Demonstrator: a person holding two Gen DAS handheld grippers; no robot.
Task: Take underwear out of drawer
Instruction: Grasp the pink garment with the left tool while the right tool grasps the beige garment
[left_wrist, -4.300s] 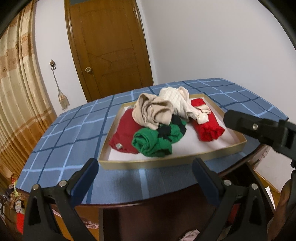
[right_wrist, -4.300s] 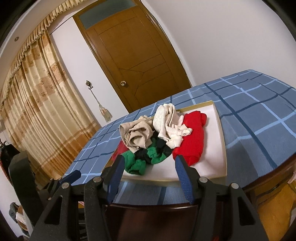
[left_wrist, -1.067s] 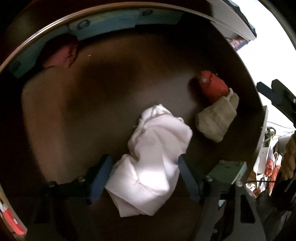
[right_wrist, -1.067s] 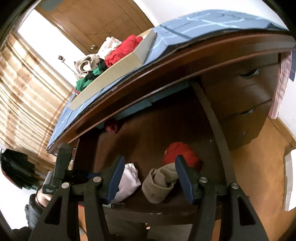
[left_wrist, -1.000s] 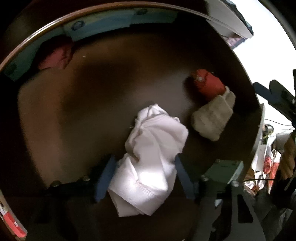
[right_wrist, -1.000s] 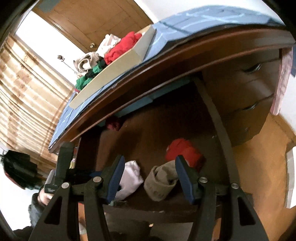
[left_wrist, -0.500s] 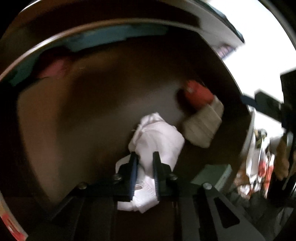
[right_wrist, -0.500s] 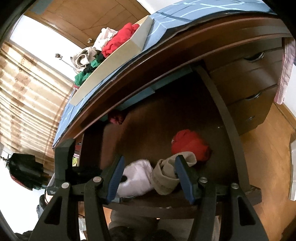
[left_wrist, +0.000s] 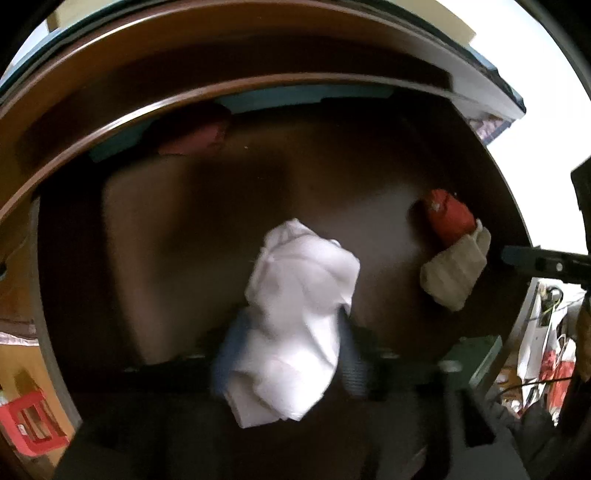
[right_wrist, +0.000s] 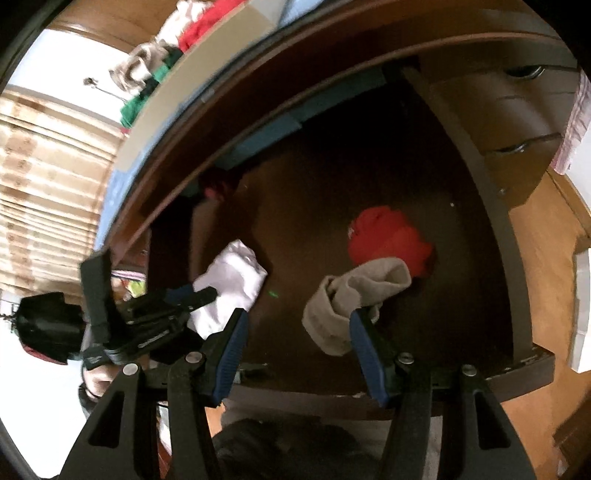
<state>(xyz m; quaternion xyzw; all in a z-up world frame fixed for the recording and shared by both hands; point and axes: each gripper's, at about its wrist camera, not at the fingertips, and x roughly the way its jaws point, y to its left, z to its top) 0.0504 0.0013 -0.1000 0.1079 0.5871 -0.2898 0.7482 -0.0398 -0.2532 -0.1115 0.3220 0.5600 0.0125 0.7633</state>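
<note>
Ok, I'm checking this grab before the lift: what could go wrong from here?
The left tongs have just been opening with the white underwear between them, so it may slip out and stay in the drawer. The right tongs stand open with the beige underwear beside one finger only, so closing might shove it rather than grip it.

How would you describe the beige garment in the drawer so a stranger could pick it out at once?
Find the open dark wooden drawer and look at its front right part. Two bundles touch there: the beige garment is the nearer, loosely rolled one, unlike the red bundle behind it and the white bundle apart on the left.
</note>
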